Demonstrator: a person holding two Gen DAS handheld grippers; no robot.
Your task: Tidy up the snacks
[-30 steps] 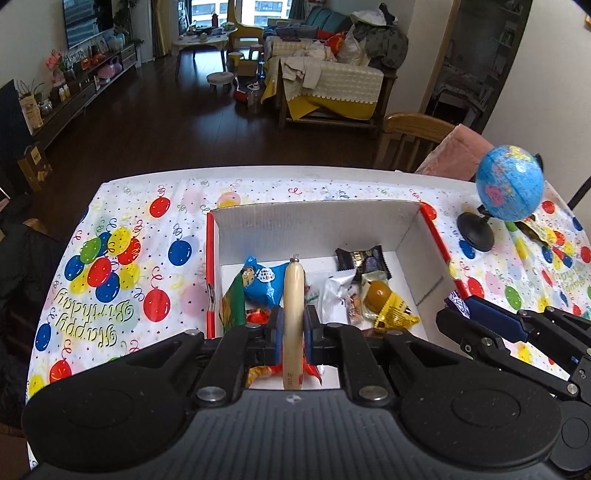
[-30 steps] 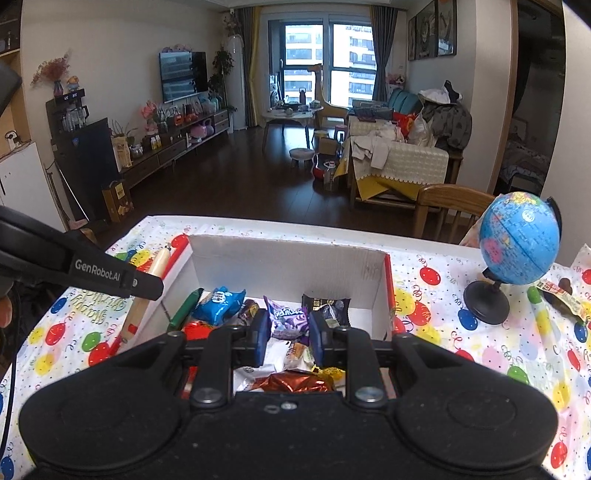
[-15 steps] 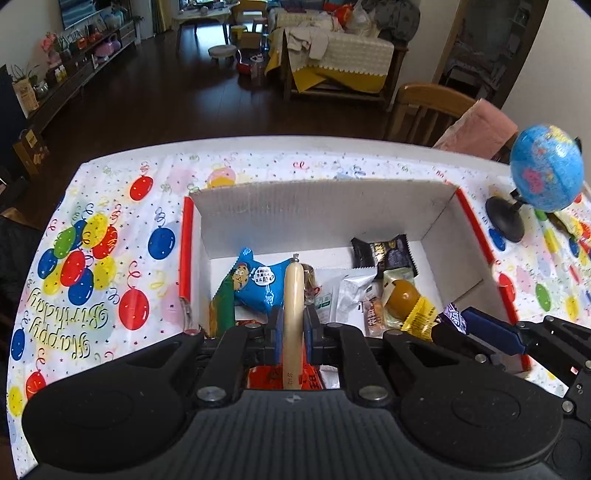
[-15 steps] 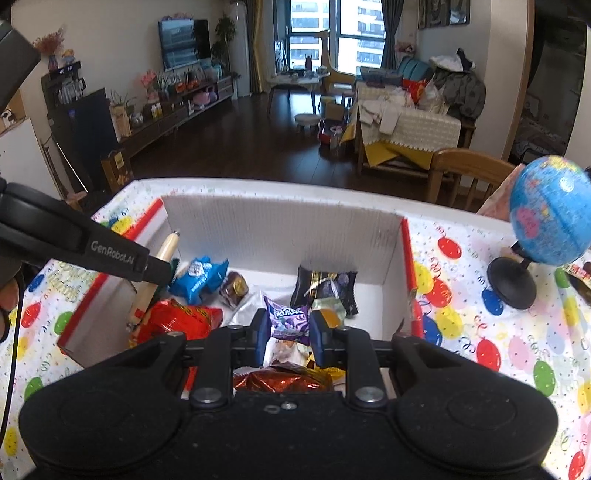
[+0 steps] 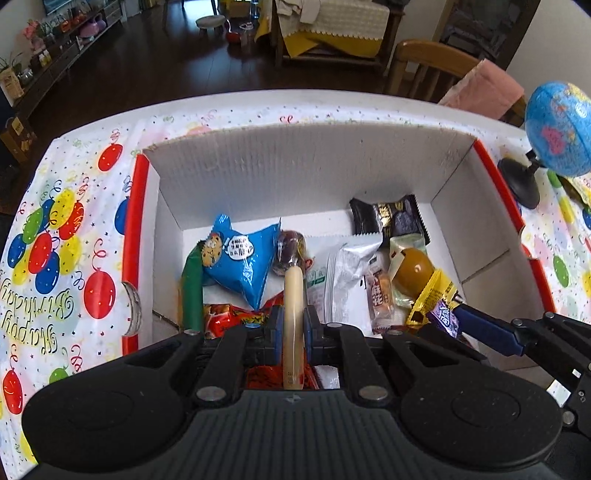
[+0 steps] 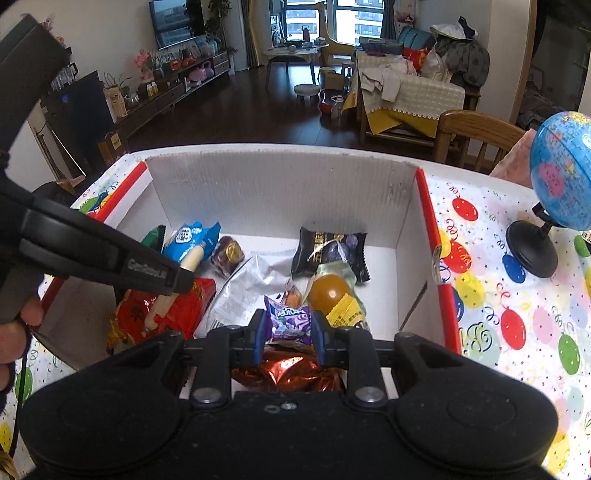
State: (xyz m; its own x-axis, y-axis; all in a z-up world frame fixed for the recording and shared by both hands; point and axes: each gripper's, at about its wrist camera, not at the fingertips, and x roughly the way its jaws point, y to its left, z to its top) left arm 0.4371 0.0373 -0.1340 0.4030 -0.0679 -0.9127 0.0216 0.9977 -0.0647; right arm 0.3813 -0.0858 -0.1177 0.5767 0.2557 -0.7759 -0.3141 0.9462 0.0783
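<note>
My box (image 5: 306,177) is matt ribbed cardboard; inside it lie glossy foil and plastic wrappers (image 5: 240,266); beneath it, a shiny plastic tablecloth (image 5: 74,258).

Blue globe (image 5: 559,127) stood on balloon-print tablecloth (image 5: 55,258), wooden chair (image 6: 476,138) behind the bench, television (image 6: 176,20) beyond

Home living room. Dark wood floor (image 6: 236,110); wall-mounted TV (image 6: 177,20) above low cabinet (image 6: 173,92) crowded with ornaments; sofa (image 6: 410,92) draped in cream throw, heaped with clothes; big window (image 6: 317,14) facing apartment blocks; wooden chair (image 5: 424,70) behind bench (image 5: 66,236) under birthday-balloon cloth; toy globe (image 6: 561,177).
</note>
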